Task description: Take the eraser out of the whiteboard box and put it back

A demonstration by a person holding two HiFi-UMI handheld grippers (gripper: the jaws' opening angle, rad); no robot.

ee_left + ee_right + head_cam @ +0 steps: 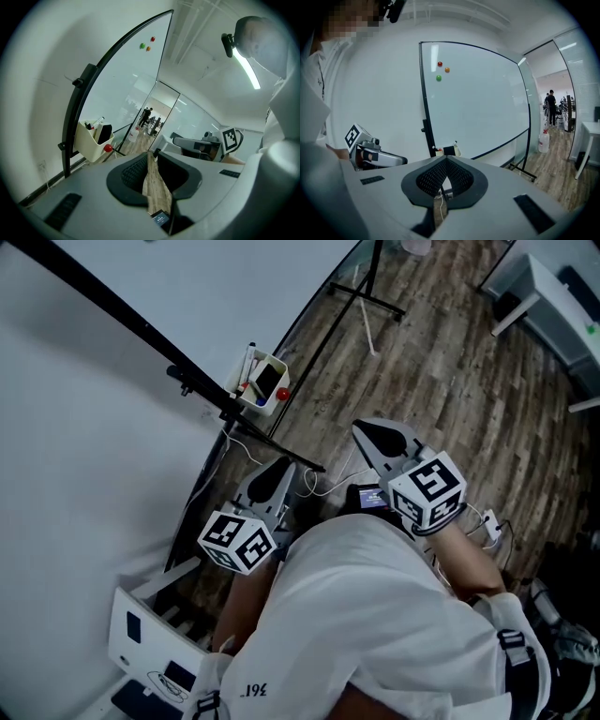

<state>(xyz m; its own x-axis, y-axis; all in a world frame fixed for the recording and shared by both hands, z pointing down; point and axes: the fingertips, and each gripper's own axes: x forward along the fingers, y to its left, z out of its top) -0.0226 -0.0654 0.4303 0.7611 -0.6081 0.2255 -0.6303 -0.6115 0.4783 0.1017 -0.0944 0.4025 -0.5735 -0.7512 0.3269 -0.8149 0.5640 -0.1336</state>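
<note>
A cream whiteboard box (251, 397) hangs on the whiteboard's lower rail, and the black eraser (268, 379) stands in it beside markers. A red ball (283, 393) is on the box's corner. The left gripper view shows the box (89, 143) and the eraser (104, 133) ahead to the left, well apart from the jaws. My left gripper (284, 465) points toward the board, its jaws a narrow slit apart with nothing between. My right gripper (366, 432) is shut and empty, with the box (449, 151) far beyond its tips (446, 158).
The whiteboard (478, 98) carries three coloured magnets (439, 70). Its black stand legs (370, 298) and white cables (328, 479) lie on the wood floor. A white table (553, 296) stands at the far right and a white cabinet (150, 643) at the lower left. People (551, 105) stand far off.
</note>
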